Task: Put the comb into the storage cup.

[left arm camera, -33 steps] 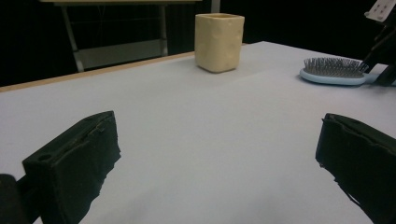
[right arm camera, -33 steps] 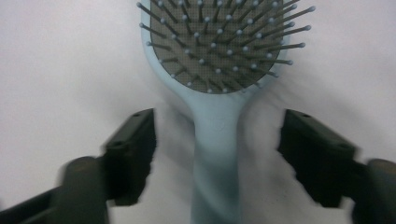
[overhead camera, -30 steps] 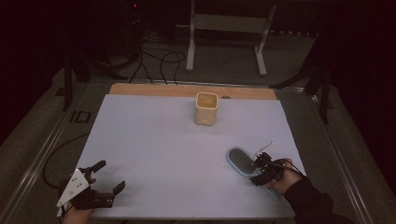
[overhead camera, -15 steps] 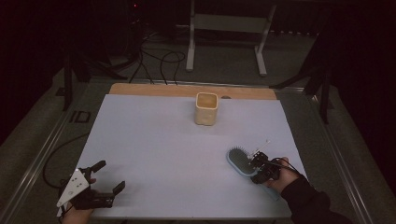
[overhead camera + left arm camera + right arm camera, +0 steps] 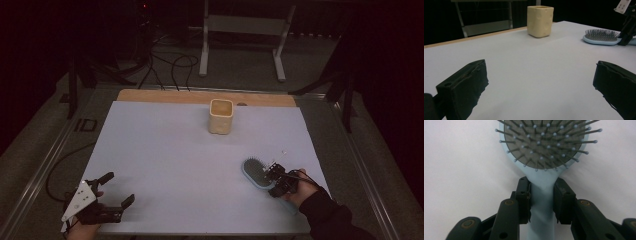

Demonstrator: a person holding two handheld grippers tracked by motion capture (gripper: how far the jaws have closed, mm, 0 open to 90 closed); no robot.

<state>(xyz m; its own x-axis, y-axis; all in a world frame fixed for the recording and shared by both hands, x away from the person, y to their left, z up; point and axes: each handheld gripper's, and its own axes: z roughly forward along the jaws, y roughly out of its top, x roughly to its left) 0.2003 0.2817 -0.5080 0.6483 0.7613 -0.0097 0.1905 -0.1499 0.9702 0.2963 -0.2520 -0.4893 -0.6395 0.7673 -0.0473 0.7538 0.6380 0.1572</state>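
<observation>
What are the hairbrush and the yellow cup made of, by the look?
Hairbrush: pale blue body, smooth with a soft sheen, likely moulded plastic; dark mesh-textured pad with thin ball-tipped pins, probably plastic or metal, cannot tell. The right gripper clamps its handle neck. Cup: cream-yellow, matte, slightly dimpled walls with rounded corners; looks like soft plastic or foam, perhaps silicone, not certain.

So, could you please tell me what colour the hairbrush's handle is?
Light blue; the oval plastic hairbrush shows it best in the right gripper view.
</observation>
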